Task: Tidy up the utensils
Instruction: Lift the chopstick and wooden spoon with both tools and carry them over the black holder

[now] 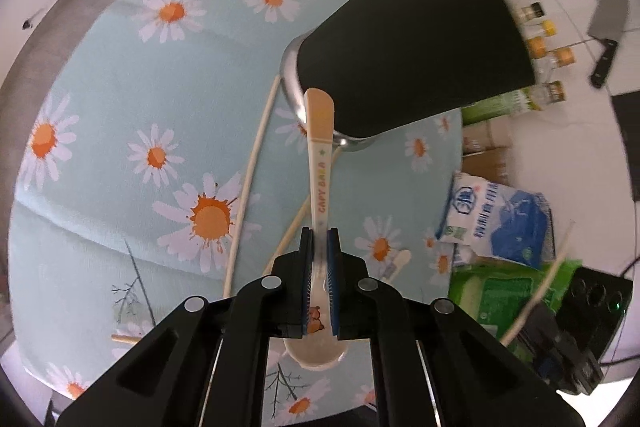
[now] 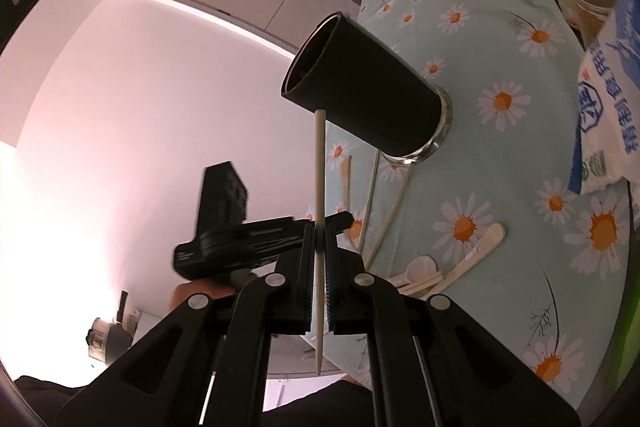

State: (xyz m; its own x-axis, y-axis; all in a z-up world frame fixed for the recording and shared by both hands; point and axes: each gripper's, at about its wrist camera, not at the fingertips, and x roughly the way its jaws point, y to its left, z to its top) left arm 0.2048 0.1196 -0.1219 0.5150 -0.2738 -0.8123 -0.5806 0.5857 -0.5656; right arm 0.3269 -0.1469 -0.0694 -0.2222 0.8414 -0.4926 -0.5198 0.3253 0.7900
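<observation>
Holding now: left hand-held gripper (image 1: pixel 320 259) pinches a cream spoon (image 1: pixel 322 163) by its neck; right hand-held gripper (image 2: pixel 319 251) pinches one chopstick (image 2: pixel 319 187), tip near the black holder's mouth.
Black holder (image 2: pixel 368 95): upright on the daisy-cloth table (image 1: pixel 120 147); contents cannot be told.
Left beside the holder's base: two loose chopsticks (image 2: pixel 372 187), one wooden stick (image 2: pixel 345 183).
Nearer than the holder: two more spoons (image 2: pixel 468 259).
Progress: early by my judgement; both held pieces not yet in.
Count: three spoons, three chopsticks.
</observation>
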